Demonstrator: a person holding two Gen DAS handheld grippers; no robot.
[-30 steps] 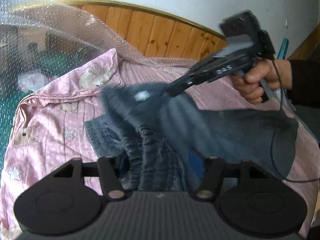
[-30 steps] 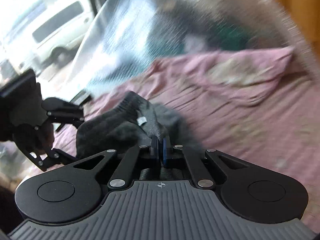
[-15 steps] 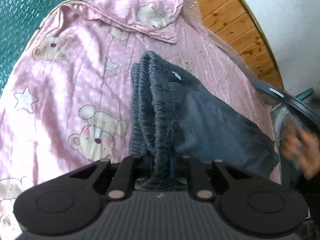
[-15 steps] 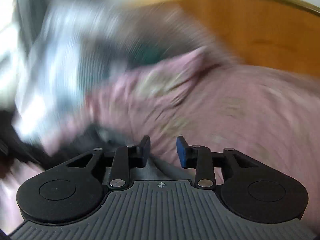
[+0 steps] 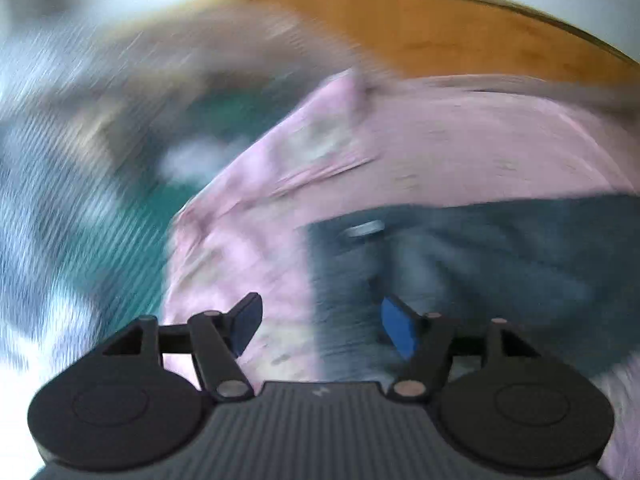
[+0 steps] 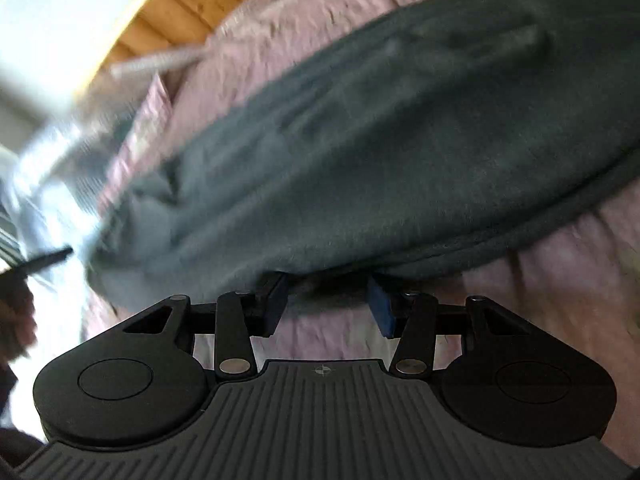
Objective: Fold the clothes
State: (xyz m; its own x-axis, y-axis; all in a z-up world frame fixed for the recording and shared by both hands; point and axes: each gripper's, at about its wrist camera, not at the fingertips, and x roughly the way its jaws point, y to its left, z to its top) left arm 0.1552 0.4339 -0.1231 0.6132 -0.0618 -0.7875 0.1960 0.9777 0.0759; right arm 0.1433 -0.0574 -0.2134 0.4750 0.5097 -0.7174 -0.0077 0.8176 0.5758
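A dark grey garment (image 5: pixel 500 256) lies on the pink patterned bedcover (image 5: pixel 460 140), its small white label (image 5: pixel 362 229) facing up. The left wrist view is blurred by motion. My left gripper (image 5: pixel 320 326) is open just short of the garment's near edge, holding nothing. In the right wrist view the same dark grey garment (image 6: pixel 380 152) stretches across the frame as a long flat shape. My right gripper (image 6: pixel 327 305) is open at its near hem, with the cloth just beyond the fingertips and nothing between them.
A wooden headboard (image 5: pixel 440 28) with a white wall above it runs behind the bed. Clear bubble wrap (image 5: pixel 72 152) over something green fills the left side. A person's hand (image 6: pixel 14 320) shows at the left edge of the right wrist view.
My left gripper has let go of the garment's gathered waistband and opened. The garment now lies flat on the bed. My right gripper, open half a second ago, has swung round to the garment's hem.
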